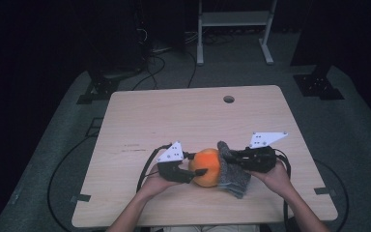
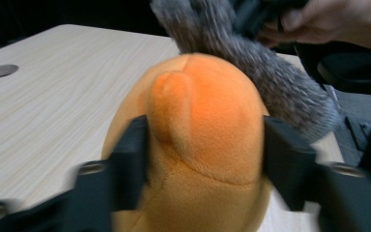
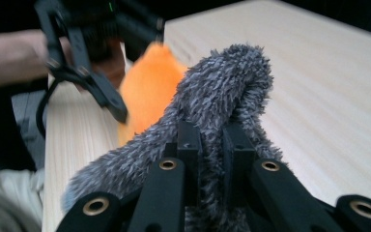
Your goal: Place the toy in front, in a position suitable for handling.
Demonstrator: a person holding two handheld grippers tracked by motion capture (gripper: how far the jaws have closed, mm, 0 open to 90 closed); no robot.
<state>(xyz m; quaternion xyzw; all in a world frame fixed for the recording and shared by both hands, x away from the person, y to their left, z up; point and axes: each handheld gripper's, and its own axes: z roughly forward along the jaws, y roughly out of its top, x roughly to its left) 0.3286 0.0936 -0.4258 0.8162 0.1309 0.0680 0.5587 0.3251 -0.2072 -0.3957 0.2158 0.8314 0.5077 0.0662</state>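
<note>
An orange plush toy (image 1: 207, 168) lies on the wooden table (image 1: 174, 116) near its front edge. A grey fuzzy piece (image 1: 233, 173) wraps the toy's right side. My left gripper (image 1: 196, 164) comes in from the left, and in the left gripper view its black jaws press into both sides of the orange plush toy (image 2: 207, 111). My right gripper (image 1: 228, 155) comes in from the right. Its jaws are shut on a fold of the grey fuzzy piece (image 3: 227, 87), which rises above them. In the right gripper view the left gripper (image 3: 121, 82) and orange plush toy (image 3: 147, 87) lie beyond.
A round hole (image 1: 228, 99) sits near the table's far edge. Bare wood stretches across the table's far half. Behind the table, a white metal stand (image 1: 234, 19) and dark stand bases (image 1: 319, 84) rest on the grey floor, with cables (image 1: 154, 63) running across it.
</note>
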